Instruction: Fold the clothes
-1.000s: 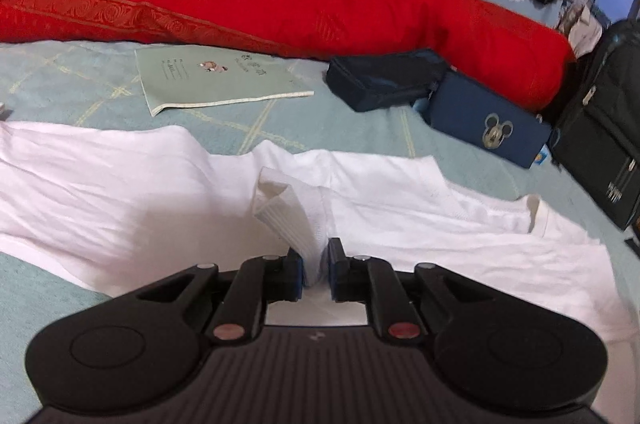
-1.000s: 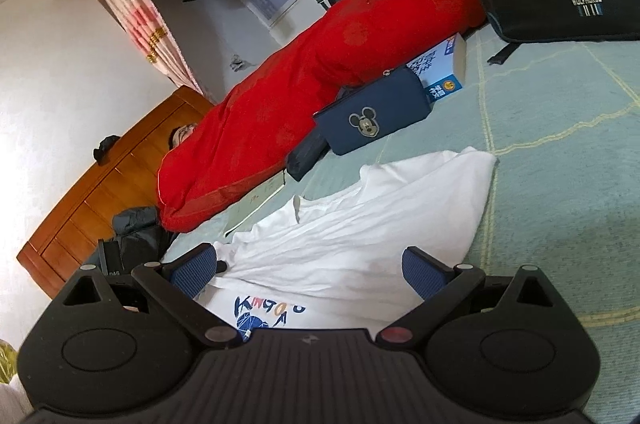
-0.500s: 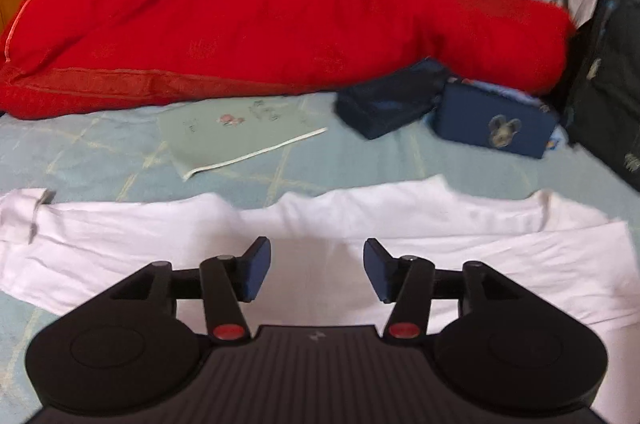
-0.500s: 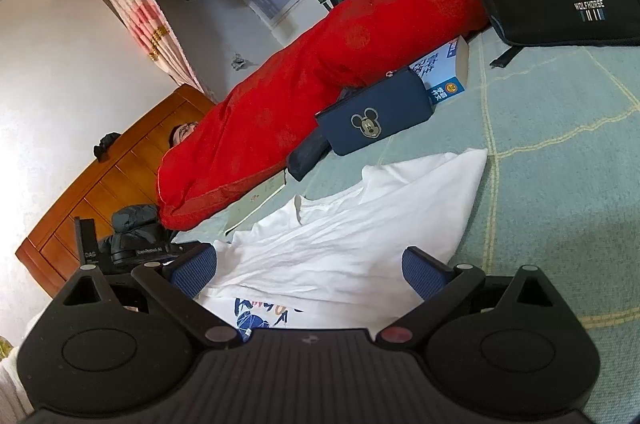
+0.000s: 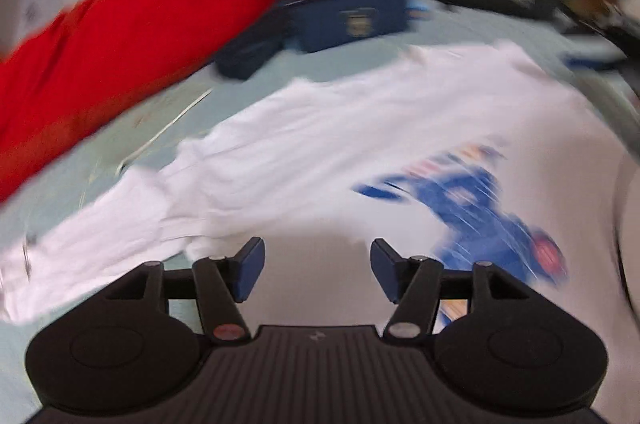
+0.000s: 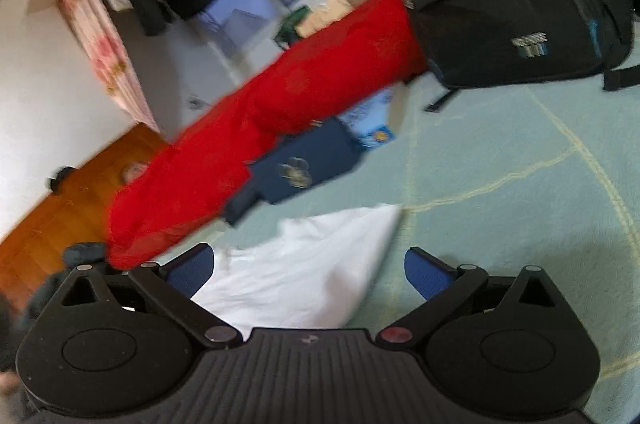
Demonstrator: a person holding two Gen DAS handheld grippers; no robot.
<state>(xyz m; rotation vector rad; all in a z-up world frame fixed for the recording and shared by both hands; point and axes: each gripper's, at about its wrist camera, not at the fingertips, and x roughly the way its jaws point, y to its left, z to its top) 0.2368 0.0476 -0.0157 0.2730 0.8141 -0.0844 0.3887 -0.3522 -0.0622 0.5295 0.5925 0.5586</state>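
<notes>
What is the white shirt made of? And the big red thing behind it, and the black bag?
The white shirt looks like soft cotton knit: matte, limp, wrinkling on the bed. The red quilt seems to be woven cloth with a faint pattern, puffy, so probably padded. The black backpack looks like tough synthetic fabric, maybe nylon. Blur hides the finer weave.

No legible text; backpack (image 6: 520,4) logo blurred
</notes>
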